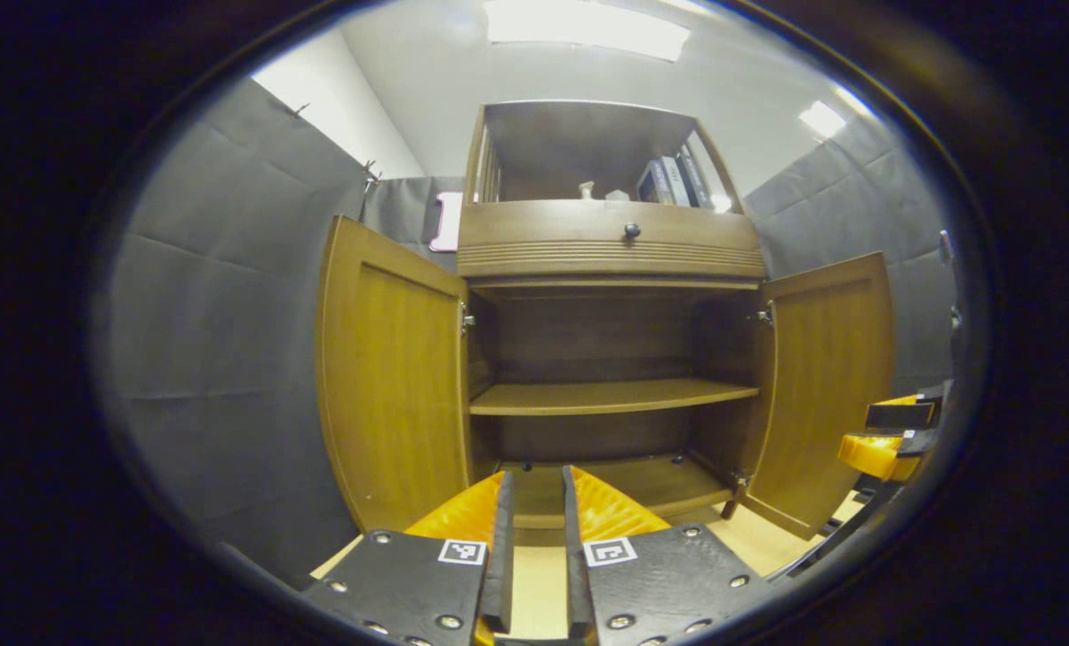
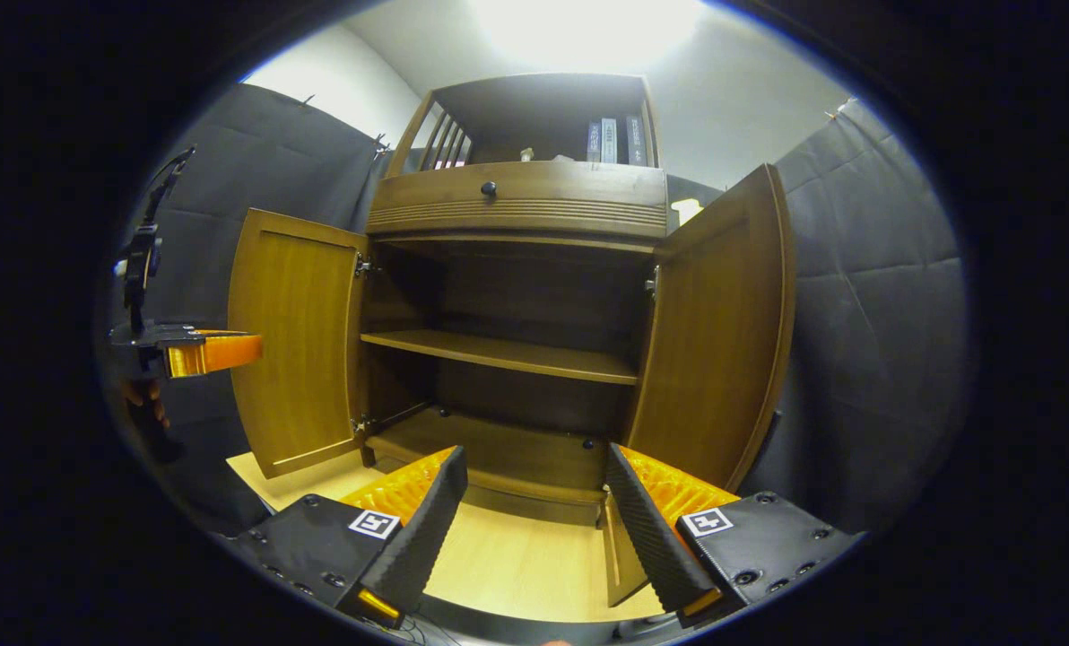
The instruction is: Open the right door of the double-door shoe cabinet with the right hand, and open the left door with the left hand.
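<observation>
The brown wooden shoe cabinet (image 1: 606, 251) stands ahead with both doors swung wide. In the left gripper view the left door (image 1: 391, 377) and the right door (image 1: 826, 386) both stand outward, baring an inner shelf (image 1: 606, 395) with nothing on it. My left gripper (image 1: 536, 475) is low in front of the cabinet base, its fingers a narrow gap apart, holding nothing. In the right gripper view the left door (image 2: 297, 341) and right door (image 2: 723, 341) are also wide. My right gripper (image 2: 534, 458) is open wide and touches neither door.
A drawer with a dark knob (image 1: 631, 231) sits above the doors, and books (image 1: 673, 179) stand on the top shelf. Black cloth walls close in on both sides. Light wood floor (image 2: 517, 556) lies below. A hand (image 2: 144, 395) holds the left gripper (image 2: 185, 350) beside the left door.
</observation>
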Motion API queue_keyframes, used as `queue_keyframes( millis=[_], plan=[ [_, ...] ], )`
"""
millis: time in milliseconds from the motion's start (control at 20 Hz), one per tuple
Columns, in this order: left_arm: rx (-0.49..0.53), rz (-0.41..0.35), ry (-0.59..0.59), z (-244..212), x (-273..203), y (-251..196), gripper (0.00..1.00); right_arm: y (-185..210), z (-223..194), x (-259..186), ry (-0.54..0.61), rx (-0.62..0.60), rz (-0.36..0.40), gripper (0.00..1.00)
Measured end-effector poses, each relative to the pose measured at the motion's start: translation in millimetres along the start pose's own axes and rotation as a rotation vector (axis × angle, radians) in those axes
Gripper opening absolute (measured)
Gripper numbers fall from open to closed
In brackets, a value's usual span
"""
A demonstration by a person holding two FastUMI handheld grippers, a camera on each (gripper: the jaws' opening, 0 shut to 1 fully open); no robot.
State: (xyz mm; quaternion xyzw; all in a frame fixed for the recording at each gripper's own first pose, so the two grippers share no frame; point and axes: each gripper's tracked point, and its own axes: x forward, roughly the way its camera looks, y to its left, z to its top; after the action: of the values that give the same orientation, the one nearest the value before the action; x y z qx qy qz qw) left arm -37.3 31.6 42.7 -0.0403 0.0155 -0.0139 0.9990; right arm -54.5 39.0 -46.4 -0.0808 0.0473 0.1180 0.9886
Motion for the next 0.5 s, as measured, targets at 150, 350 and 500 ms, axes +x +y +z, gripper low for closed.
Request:
queue_keyframes(
  millis=[150,350,500],
  plan=[
    [-0.029,0.019,0.025,-7.1,3.5,-9.7,0.29,-7.4,2.1,-7.0,-0.018,0.005,-0.032,0.94],
    [-0.027,0.015,0.037,-8.5,9.6,-12.2,0.59,-16.2,-1.6,-6.5,-0.013,0.039,-0.063,0.94],
    [-0.006,0.032,0.024,-1.0,11.0,-6.1,0.82,-20.7,-1.1,-2.3,-0.01,0.071,-0.082,0.94]
  ],
)
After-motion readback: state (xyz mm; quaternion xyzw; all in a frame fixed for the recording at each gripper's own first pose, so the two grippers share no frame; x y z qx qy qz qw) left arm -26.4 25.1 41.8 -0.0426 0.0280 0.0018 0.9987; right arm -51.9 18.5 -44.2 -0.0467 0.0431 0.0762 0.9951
